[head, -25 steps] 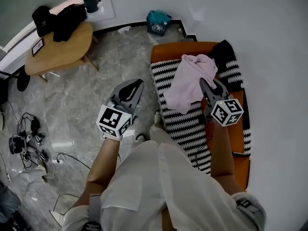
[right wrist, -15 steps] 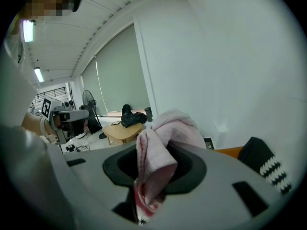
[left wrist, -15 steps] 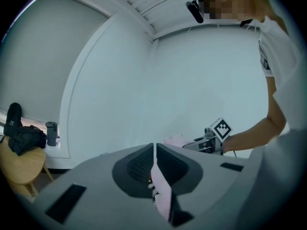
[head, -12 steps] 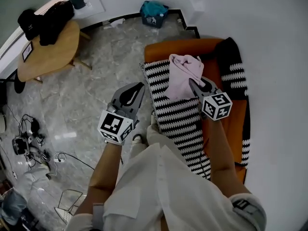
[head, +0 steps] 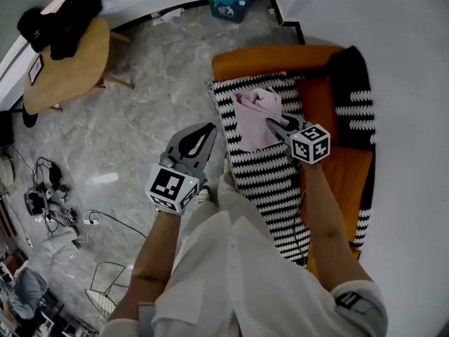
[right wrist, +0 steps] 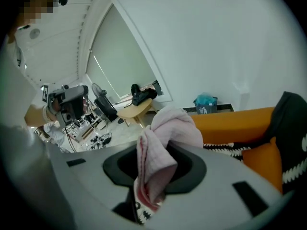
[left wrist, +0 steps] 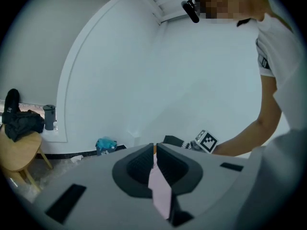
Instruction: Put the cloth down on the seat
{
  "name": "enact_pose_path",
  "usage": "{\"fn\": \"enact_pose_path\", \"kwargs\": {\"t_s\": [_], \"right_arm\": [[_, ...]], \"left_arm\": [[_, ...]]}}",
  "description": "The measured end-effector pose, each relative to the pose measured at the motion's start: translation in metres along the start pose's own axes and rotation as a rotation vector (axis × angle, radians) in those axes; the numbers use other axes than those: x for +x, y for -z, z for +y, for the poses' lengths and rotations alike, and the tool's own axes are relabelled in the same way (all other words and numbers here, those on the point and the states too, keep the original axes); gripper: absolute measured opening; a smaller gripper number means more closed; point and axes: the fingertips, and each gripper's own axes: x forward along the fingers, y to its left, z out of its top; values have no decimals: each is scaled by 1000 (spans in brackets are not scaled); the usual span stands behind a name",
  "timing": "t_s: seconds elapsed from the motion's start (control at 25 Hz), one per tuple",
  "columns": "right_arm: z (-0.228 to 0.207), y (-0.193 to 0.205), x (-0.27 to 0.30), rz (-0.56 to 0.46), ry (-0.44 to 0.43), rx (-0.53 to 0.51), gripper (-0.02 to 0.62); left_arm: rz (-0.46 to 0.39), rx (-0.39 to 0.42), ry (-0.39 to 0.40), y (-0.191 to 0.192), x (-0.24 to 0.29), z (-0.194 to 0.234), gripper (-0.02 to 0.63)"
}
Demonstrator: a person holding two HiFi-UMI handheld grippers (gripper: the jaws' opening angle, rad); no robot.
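A person's right hand-held gripper (head: 275,126) pinches a bunched pale pink cloth (head: 252,114) low over the black-and-white zigzag throw (head: 270,181) at the far end of the orange cushioned seat (head: 259,60). The left hand-held gripper (head: 205,130) hangs over the floor, jaws pressed together. A clean finish likely means settling the cloth's bulk first, then releasing and lifting straight away.
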Motion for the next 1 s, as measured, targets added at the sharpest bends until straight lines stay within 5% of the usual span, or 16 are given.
{"fn": "enact_pose_path", "kwargs": {"t_s": [0.32,0.76,1.0], "right_arm": [[-53,13,39,110,100,-58,124],[-120,41,50,227,223,59,134],[-139,55,32,307,325,41,200]], "left_arm": [[51,-29,18,28,53,11,31],[116,-63,42,56,79,2,31],[126,-63,55,59,84,-5,31]]}}
